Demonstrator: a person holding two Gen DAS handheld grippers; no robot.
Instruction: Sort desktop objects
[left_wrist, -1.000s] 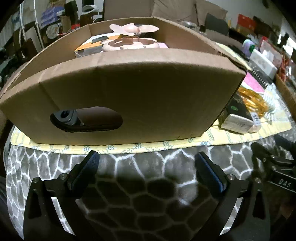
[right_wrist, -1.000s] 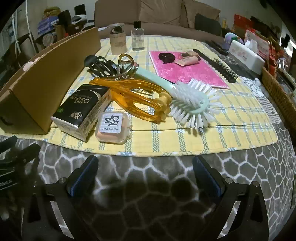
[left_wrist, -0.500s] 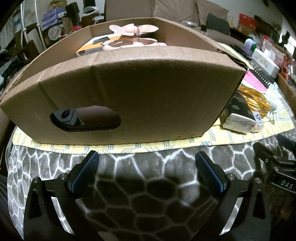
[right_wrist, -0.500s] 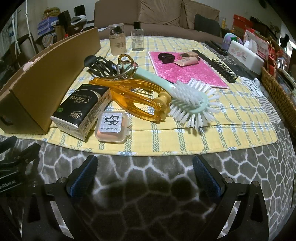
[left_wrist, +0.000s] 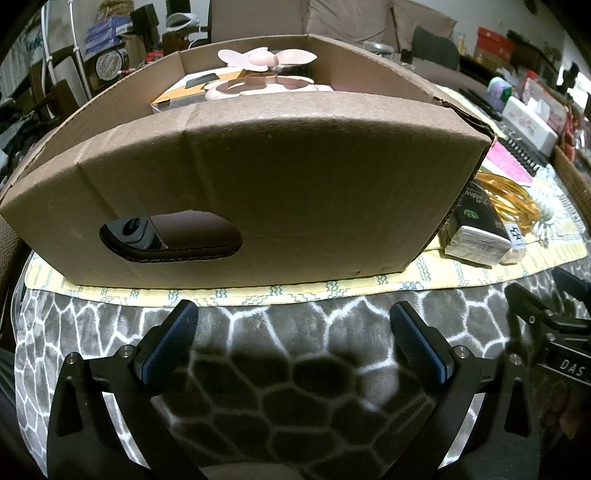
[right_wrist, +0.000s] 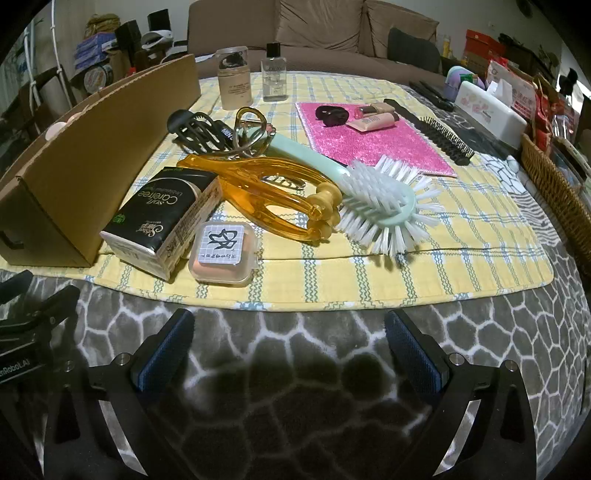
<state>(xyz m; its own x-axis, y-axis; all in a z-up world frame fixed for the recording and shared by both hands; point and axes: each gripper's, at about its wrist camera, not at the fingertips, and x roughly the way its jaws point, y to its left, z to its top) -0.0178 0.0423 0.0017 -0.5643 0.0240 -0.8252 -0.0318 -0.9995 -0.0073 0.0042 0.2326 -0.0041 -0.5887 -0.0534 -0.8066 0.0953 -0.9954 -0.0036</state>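
Cardboard box (left_wrist: 258, 184) sits dead ahead of the left gripper (left_wrist: 295, 347), long side facing it, oval handle cutout low on the left. Only the left view looks over its rim: pink fan (left_wrist: 266, 70) and an orange-edged flat pack inside.

Right gripper (right_wrist: 288, 347) faces the loose items on the yellow cloth (right_wrist: 443, 258); the box (right_wrist: 92, 155) is ahead-left there, seen from its side wall.

- Mint brush (right_wrist: 373, 199): long axis diagonal, white bristle head toward the gripper, handle pointing away-left.
- Amber plastic massager (right_wrist: 266, 195): same diagonal, roller end nearer, touching the brush head.
- Black tissue pack (right_wrist: 162, 218): ahead-left, against the box corner.
- Small clear case (right_wrist: 223, 254): nearest item, just beside the pack.
- Black hair claw (right_wrist: 199, 129): beyond the massager.

Both grippers wide apart, holding nothing, over the grey patterned blanket (right_wrist: 295, 387).
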